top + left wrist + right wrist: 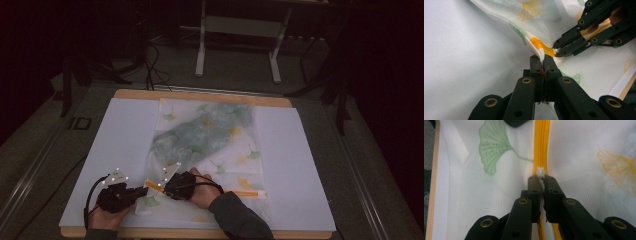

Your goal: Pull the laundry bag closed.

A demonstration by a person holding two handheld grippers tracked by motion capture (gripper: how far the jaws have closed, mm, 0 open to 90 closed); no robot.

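Two grippers clamped on one mesh laundry bag near the table's front edge.

I've got my left gripper [543, 60] pinched tight on the bag's corner fabric, lifting it off the white sheet [120, 130]. My right gripper [541, 178] is closed on the white zipper pull [540, 172] of the yellow zipper [541, 142]. That ginkgo-print laundry bag [210, 145] lies mid-table, front end by the wooden edge [200, 233], with blue-green cloth [200, 132] inside.
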